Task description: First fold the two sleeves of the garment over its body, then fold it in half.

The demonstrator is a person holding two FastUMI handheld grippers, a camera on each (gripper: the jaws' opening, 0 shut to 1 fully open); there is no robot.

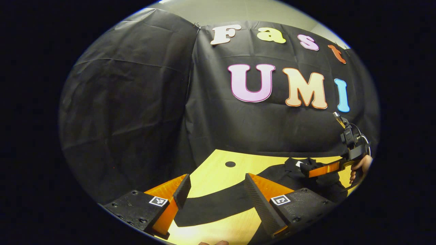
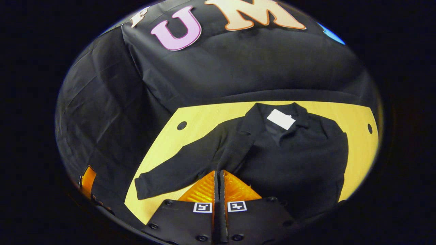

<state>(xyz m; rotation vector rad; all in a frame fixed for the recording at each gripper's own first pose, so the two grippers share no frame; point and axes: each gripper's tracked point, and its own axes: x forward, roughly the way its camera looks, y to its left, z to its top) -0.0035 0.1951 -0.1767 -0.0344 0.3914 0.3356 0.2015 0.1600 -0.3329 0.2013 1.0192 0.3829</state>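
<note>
A black jacket (image 2: 293, 153) lies flat on the yellow wooden table (image 2: 204, 119), collar far from me, with a white label (image 2: 281, 119) at the neck. One sleeve (image 2: 170, 173) stretches out to the left in the right gripper view. My right gripper (image 2: 219, 173) is shut, its tips at the jacket's near-left part; I cannot tell whether cloth is pinched. In the left gripper view that sleeve (image 1: 218, 204) runs between the fingers of my left gripper (image 1: 217, 180), which is open just above it. The right gripper (image 1: 306, 169) shows farther off over the jacket, held by a hand (image 1: 361, 166).
Black cloth walls close the booth behind and to the left of the table. Round holes sit in the tabletop near the far corners (image 2: 181, 125) (image 2: 370, 128). Bare wood (image 1: 218, 163) lies beyond the sleeve.
</note>
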